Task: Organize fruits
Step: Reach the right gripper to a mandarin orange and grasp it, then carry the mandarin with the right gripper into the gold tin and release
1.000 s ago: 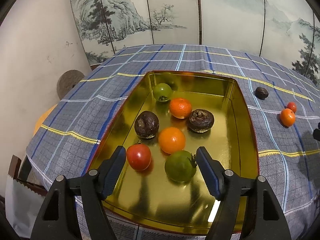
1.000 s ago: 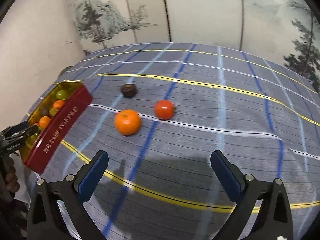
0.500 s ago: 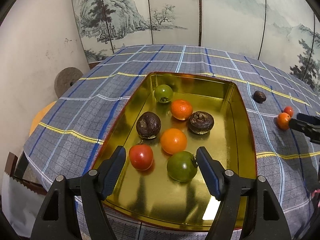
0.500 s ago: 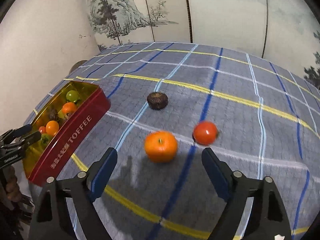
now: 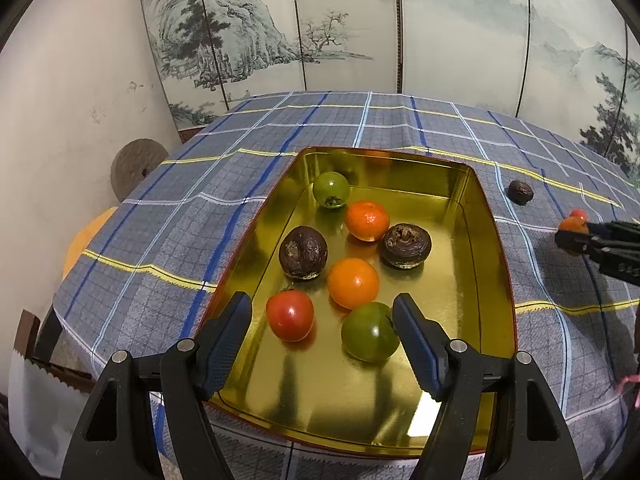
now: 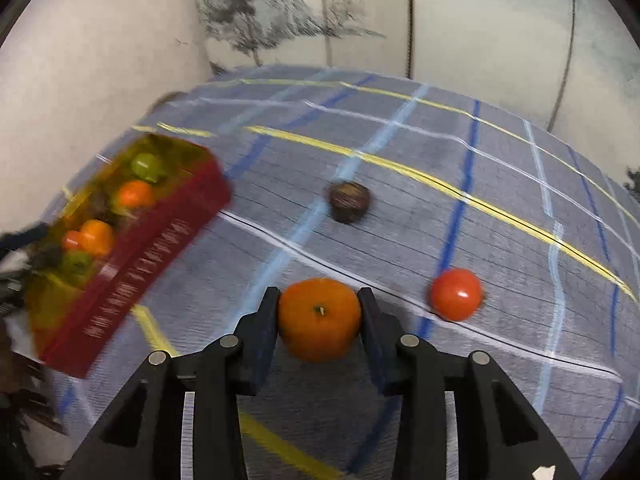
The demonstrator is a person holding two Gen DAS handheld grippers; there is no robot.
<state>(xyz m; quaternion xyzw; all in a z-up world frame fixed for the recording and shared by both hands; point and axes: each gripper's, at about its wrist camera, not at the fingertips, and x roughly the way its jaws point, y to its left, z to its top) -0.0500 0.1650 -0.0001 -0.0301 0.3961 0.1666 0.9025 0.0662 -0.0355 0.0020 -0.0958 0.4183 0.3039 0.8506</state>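
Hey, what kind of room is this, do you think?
Probably a home room, not a lab: a table under a plaid tablecloth, a folding screen painted with ink landscapes behind it, and a toffee tin used as a fruit tray.

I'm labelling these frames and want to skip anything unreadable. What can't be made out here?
- Lettering on the red tin: right wrist view, smeared by motion blur.
- Tangerine in the right hand-held gripper, whose jaws are closing: left wrist view, small and mostly covered by the fingers.
- Red tomato on the cloth: left wrist view, half hidden behind that tangerine.
- Left hand-held gripper: right wrist view, blurred at the left edge.
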